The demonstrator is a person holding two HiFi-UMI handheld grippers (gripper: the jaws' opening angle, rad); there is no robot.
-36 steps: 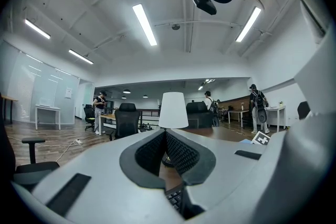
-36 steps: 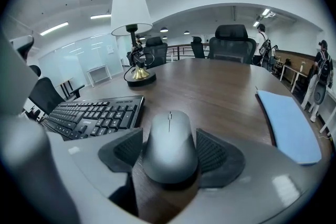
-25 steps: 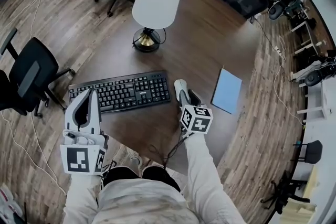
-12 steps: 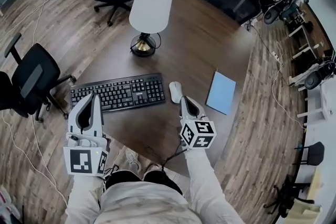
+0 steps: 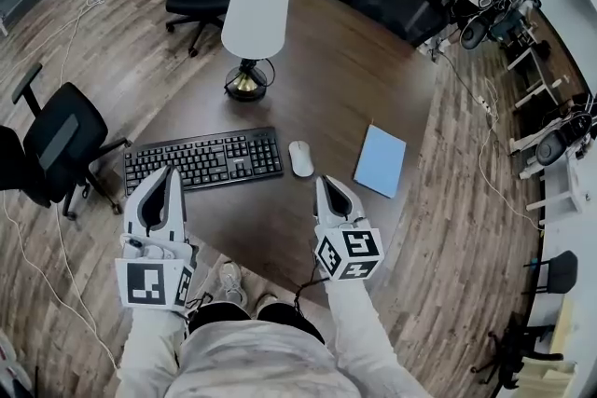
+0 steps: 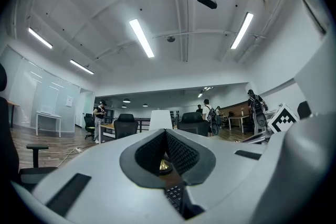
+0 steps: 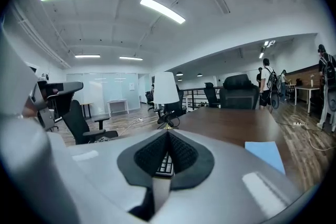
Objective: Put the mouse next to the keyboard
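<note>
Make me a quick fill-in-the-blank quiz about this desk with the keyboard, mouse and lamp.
In the head view, the mouse lies just ___ of the keyboard.
The notebook is ___ in colour.
The lamp has a ___ shade.
The right gripper has its jaws ___, with nothing between them.
Missing words: right, blue, white, shut.

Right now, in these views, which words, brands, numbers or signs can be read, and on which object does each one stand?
No text can be read clearly.
On the keyboard: key legends and any brand mark are too small to read.
On the marker cubes of the left gripper and right gripper: black-and-white square patterns only, no letters.
On the mouse, blue notebook and lamp: no print visible.
</note>
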